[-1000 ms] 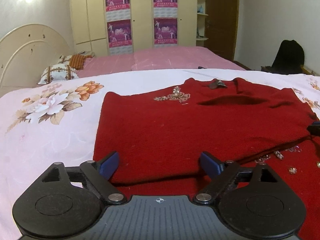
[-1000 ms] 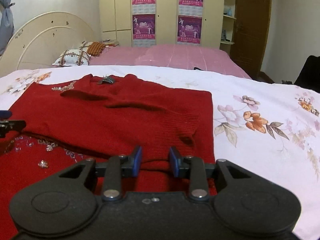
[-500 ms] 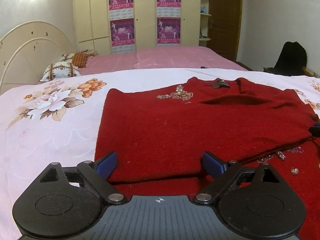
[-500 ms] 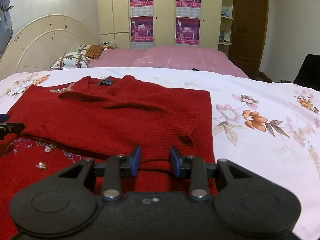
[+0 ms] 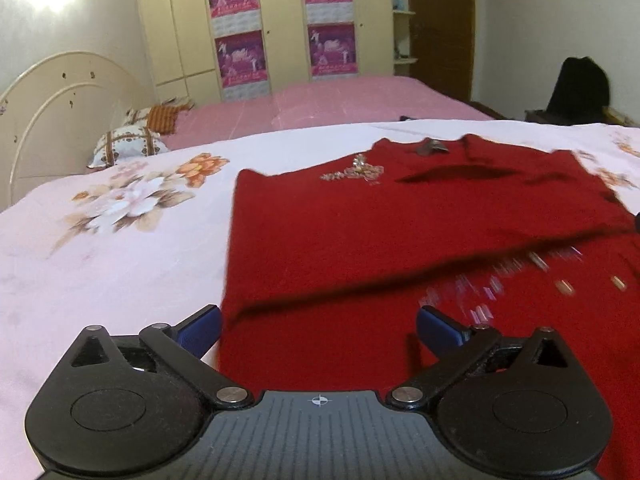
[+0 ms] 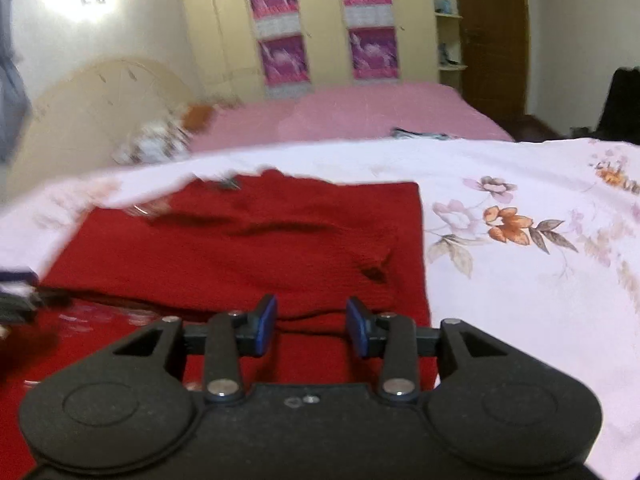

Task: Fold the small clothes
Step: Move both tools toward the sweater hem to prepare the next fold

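Left wrist view: your left gripper [image 5: 318, 326] is spread wide above the near edge of the red sweater [image 5: 400, 240], gripping nothing. Your right gripper [image 6: 311, 326] is narrowly parted, empty, over the sweater on the floral bedsheet [image 6: 540, 280].

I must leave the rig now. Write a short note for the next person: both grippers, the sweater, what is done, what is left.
Left gripper: open wide, empty, low over the near left part of the red sweater.
Right gripper: open, narrower gap, empty, over the sweater's near right edge.
Sweater: lies on the floral bedsheet, collar on the far side.
Done: a fold already lies across it; its edge runs left to right, beaded cloth showing nearer.
Left: likely take the near hem at both corners and fold it away; neither gripper holds cloth yet.
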{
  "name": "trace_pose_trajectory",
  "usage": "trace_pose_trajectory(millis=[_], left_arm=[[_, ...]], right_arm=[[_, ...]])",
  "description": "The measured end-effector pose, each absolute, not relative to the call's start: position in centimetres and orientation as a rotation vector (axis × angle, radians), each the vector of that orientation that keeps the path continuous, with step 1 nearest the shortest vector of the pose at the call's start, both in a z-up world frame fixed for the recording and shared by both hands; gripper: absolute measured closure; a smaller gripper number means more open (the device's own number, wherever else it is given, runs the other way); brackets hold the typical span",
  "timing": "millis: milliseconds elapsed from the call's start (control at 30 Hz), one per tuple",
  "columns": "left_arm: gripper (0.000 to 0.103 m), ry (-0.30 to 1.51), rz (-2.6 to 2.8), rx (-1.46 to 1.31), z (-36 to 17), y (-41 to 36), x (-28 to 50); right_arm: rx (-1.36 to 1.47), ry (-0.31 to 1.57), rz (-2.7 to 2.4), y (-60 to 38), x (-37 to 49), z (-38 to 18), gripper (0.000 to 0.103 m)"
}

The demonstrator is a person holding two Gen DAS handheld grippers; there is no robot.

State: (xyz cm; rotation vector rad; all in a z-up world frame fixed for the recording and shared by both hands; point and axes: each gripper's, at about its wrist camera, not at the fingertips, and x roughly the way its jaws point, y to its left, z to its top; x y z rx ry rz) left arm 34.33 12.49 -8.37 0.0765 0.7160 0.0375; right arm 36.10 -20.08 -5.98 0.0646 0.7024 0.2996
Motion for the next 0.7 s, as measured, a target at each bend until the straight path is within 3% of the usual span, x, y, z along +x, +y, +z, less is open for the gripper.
trace_pose_trajectory(millis=[200, 333, 567, 633, 700], left_arm=[[0.001, 0.700, 0.110, -0.041, -7.0, 15.8, 23.2], [0.001, 0.718, 0.125, -0.165, -7.0, 17.4, 16.9], [0.002, 0.754, 0.044, -0.345, -7.7, 17.2, 10.8], [0.015, 0.781, 0.007, -0.399, -8.4, 16.9, 10.1], [0.021, 0.819, -0.003, -0.450, -9.2, 16.5, 9.4]], right_arm=[[0.211, 0.784, 0.321, -24.4, 29.3, -5.4, 0.063], [0.356, 0.854, 0.316, -27.3, 23.2, -5.6, 0.055], [0.454, 0.905, 0.287, -28.9, 13.8, -6.3, 0.052], [0.508, 0.920, 0.285, -29.1, 12.3, -6.8, 0.050], [0.566, 0.932, 0.289, -29.3, 11.1, -7.3, 0.046]])
